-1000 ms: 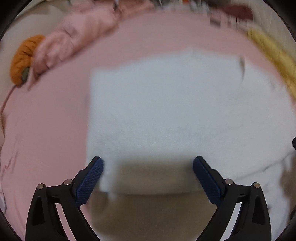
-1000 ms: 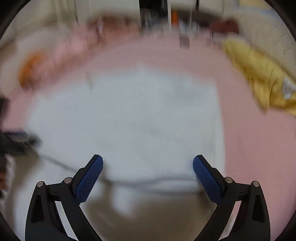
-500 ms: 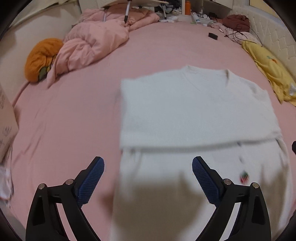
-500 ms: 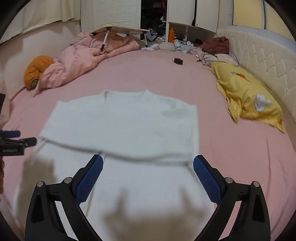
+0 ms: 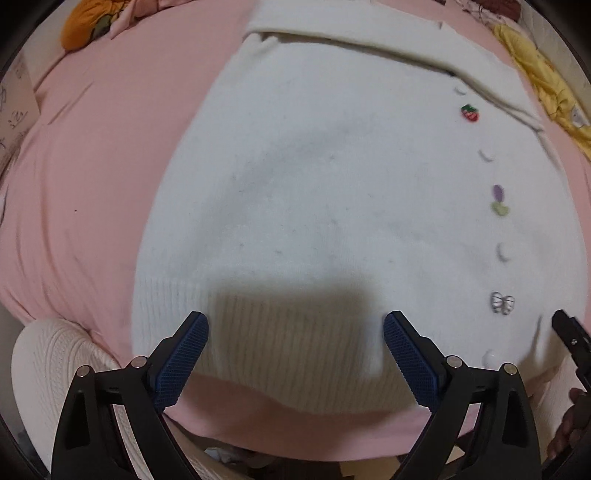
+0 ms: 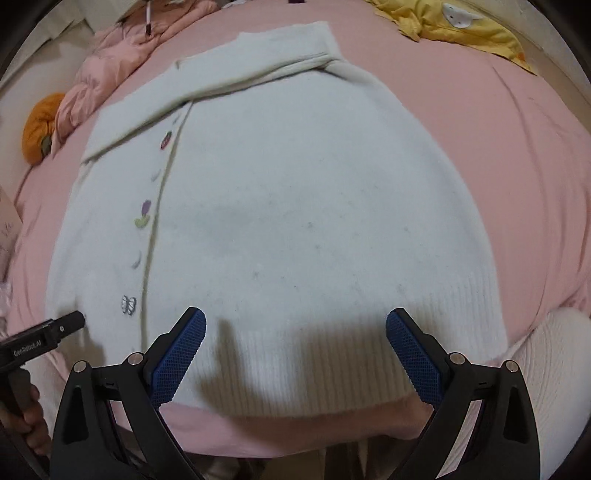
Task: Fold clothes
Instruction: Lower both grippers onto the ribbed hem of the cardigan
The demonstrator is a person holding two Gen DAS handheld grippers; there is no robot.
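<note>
A white knitted cardigan point(image 5: 332, 192) with small shaped buttons lies flat on the pink bed point(image 5: 92, 177), its sleeves folded across the top. Its ribbed hem is nearest me, close to the bed's front edge. My left gripper point(image 5: 295, 354) hovers open over the left part of the hem, nothing between its blue pads. The right gripper point(image 6: 295, 354) hangs open over the right part of the hem of the cardigan point(image 6: 295, 206). Each view shows the tip of the other gripper at its side edge.
A pink duvet point(image 6: 110, 62) and an orange cushion point(image 6: 40, 125) lie at the far left, a yellow garment point(image 6: 461, 26) at the far right. A person's cream knitted sleeves point(image 5: 59, 376) show at the lower corners. The bed's front edge point(image 6: 295, 432) runs just below the hem.
Both grippers have pulled back from the upper part of the cardigan to its hem at the bed's front edge. The sleeves now lie folded across the top. Both stay open.
</note>
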